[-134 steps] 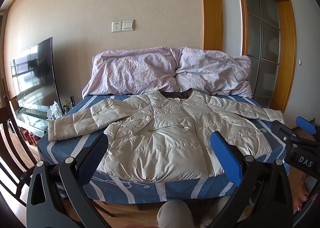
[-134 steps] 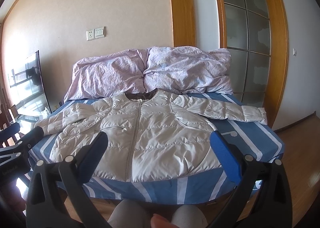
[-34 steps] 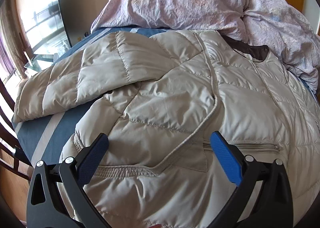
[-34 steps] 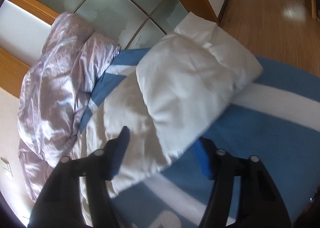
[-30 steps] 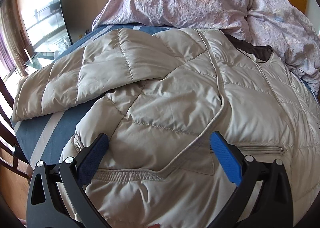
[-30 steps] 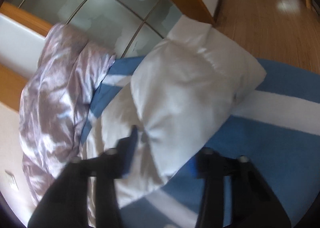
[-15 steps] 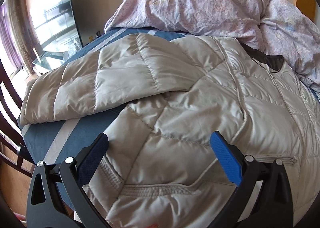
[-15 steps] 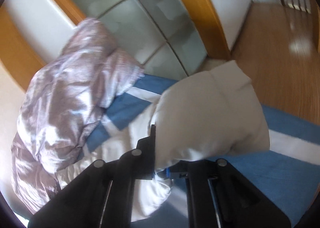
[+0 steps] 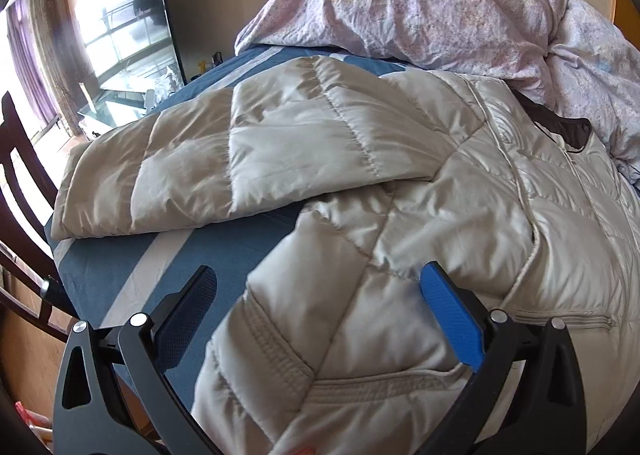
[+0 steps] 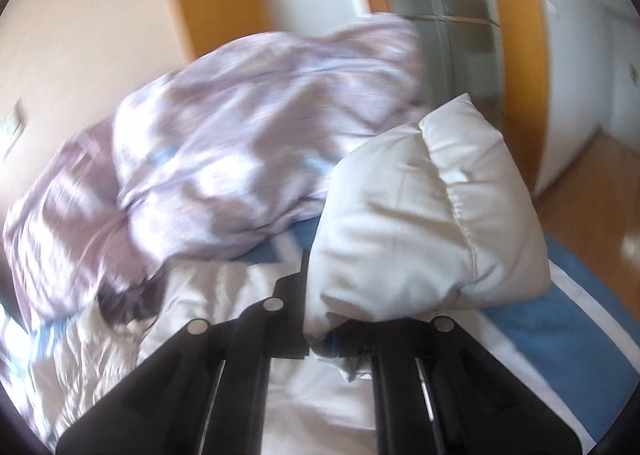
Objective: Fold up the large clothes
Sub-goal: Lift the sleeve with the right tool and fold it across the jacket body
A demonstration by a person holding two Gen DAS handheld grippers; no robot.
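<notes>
Lying on the striped bed (image 9: 120, 267), the beige jacket (image 9: 400, 215) spread under the wide-apart left gripper (image 9: 320, 307); the right gripper (image 10: 320, 319) pinched its lifted sleeve cuff (image 10: 428, 215).

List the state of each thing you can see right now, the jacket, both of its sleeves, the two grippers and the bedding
Jacket: lying front up on the bed, zipped, not yet folded.
Left-hand sleeve: spread flat, untouched.
Right-hand sleeve: cuff end pinched and lifted.
Left gripper: open, fingers either side of the jacket's hem corner.
Right gripper: shut on the right-hand sleeve.
Duvet: bunched at the head of the bed.
Bed sheet: spread flat.
</notes>
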